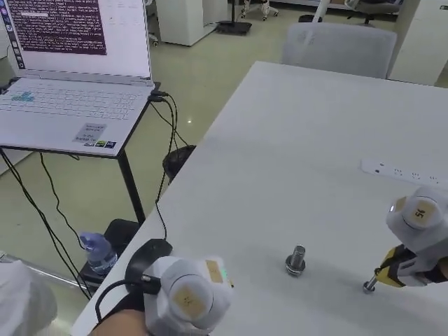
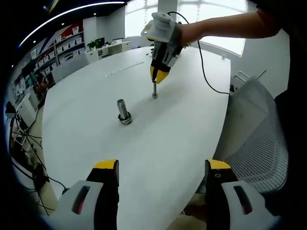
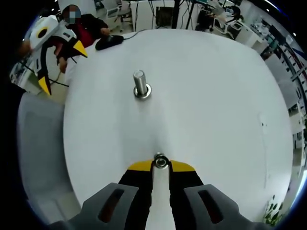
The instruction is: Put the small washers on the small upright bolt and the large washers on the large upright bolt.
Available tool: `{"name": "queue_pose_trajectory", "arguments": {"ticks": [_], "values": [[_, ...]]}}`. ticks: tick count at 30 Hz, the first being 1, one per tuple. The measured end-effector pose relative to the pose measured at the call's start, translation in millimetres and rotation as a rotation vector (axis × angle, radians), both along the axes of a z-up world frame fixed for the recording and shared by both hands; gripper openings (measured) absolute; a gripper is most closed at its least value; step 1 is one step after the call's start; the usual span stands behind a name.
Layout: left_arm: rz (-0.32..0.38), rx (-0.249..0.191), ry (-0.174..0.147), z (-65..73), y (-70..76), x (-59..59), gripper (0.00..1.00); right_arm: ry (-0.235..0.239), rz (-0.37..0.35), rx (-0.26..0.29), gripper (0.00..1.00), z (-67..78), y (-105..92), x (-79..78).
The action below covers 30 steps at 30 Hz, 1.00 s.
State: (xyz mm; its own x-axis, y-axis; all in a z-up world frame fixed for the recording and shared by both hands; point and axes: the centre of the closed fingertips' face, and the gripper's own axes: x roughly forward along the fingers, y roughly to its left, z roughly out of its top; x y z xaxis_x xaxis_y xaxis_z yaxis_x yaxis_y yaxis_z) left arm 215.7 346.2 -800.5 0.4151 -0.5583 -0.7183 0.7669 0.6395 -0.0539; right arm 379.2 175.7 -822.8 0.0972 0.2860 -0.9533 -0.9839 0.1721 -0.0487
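The right gripper (image 3: 161,165) has its two fingers (image 3: 140,166) drawn almost together, their yellow tips pinching a round metal end at the top of the small bolt (image 2: 154,91). Whether a washer sits between the tips as well cannot be told. In the left gripper view this gripper sits at the upper centre of the frame, pointing nearly straight down, with the small bolt standing upright on the table (image 1: 294,154) directly under its tips. A bare forearm reaches in to it from the upper right of that frame, and a black cable trails from it.

The left gripper (image 2: 162,165) has its fingers (image 2: 106,165) spread wide, with only table surface showing between the yellow tips; it holds and touches nothing. In the head view its white body lies at the bottom left of the frame, at the near edge of the table. In the right gripper view it appears at the upper left, held in a hand (image 3: 61,51), jaws apart.

The large bolt (image 1: 297,256) stands upright at the lower centre of the head view, between the two grippers, with a stack of washers (image 1: 295,267) around its base. It is well apart from the small bolt, which stands at the lower right of that frame.
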Motion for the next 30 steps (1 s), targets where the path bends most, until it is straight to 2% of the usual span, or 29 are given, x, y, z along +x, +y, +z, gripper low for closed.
{"name": "queue_pose_trajectory", "arguments": {"ticks": [8,21,30], "values": [[0.009,-0.002,-0.005,1.4,1.3,-0.3,0.72,0.011,0.012,-0.015,0.13,-11.6,-0.5,-3.8],[0.004,0.002,0.013,-3.7,1.6,-5.2,0.71,0.022,0.038,-0.048,0.13,-35.4,-2.1,-4.5],[-0.003,0.004,0.02,-5.0,2.4,-5.3,0.7,0.028,0.045,-0.061,0.13,-39.5,-1.6,-7.3]]}}
